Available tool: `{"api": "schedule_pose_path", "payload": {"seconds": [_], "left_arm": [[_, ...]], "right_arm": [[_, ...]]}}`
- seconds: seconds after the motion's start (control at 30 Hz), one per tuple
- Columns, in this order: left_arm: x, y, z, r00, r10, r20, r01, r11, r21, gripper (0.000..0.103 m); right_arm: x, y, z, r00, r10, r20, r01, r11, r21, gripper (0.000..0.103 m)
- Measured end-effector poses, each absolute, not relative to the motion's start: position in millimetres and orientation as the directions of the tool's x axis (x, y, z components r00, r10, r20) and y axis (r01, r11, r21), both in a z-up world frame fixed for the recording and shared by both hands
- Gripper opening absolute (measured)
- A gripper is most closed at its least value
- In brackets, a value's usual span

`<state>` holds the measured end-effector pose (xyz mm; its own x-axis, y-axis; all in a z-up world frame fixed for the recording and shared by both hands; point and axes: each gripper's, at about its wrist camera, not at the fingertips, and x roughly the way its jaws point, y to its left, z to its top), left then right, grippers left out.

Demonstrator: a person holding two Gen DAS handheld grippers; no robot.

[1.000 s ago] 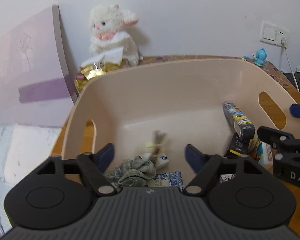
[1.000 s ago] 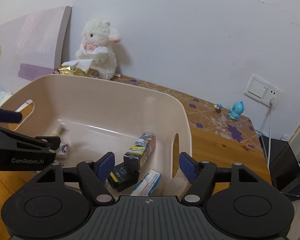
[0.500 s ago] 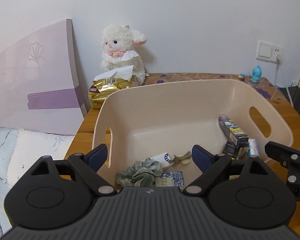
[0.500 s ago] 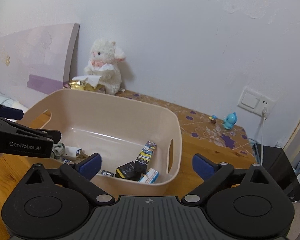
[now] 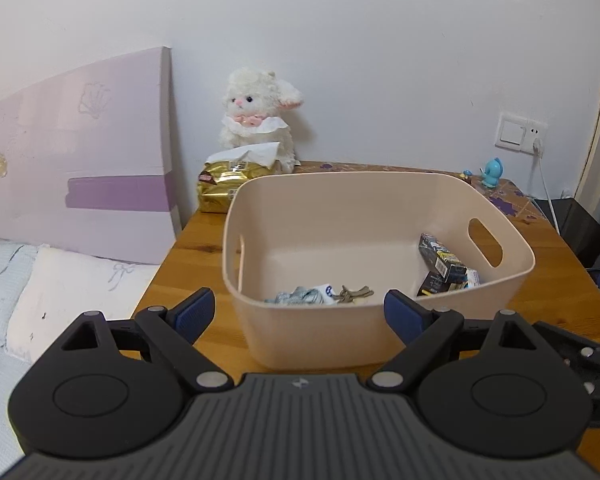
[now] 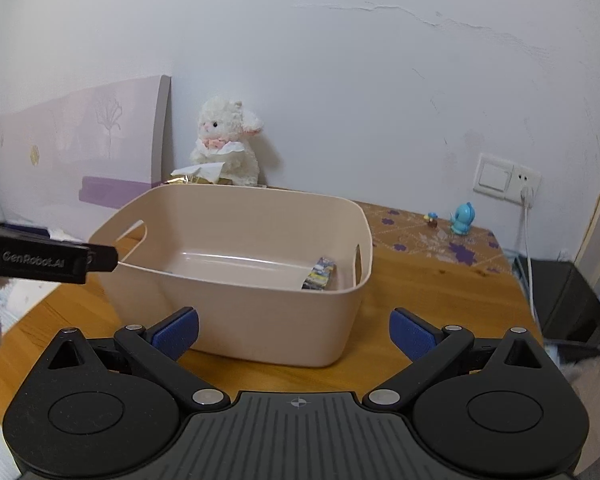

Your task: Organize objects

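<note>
Wooden tabletop (image 5: 188,240) carrying a beige plastic bin (image 5: 320,336) near its middle, a white plush lamb (image 5: 256,120) and a gold tissue pack (image 5: 224,188) behind against the wall. Inside the bin: dark printed boxes (image 5: 440,260) leaning at the right end, crumpled checked cloth (image 5: 296,295) and a tan bow (image 5: 354,293) by the near wall. Left gripper (image 5: 298,312) and right gripper (image 6: 294,330) both spread wide, holding nothing, short of the bin.

We are in a home bedroom: a lilac headboard (image 5: 100,168) rises beside a white pillow (image 5: 76,292), and a wooden bedside table (image 5: 196,240) stands against a plain white wall. On it sit a plush lamb (image 5: 260,120), a tissue pack (image 5: 228,184) and a small blue figurine (image 6: 462,220) below a wall switch (image 6: 504,178).
</note>
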<state>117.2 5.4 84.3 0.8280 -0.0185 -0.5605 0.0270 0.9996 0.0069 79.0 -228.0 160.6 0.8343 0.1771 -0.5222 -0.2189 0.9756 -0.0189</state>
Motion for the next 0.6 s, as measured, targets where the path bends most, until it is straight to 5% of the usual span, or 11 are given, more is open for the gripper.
{"api": "schedule_pose_path", "payload": {"seconds": [0.6], "left_arm": [[38.7,-2.6,77.6,0.848,0.035,-0.528,-0.02,0.999,0.033,0.097]], "right_arm": [[32.2,-253.6,148.7,0.81,0.226,-0.541,-0.211,0.973,0.09,0.103]]}}
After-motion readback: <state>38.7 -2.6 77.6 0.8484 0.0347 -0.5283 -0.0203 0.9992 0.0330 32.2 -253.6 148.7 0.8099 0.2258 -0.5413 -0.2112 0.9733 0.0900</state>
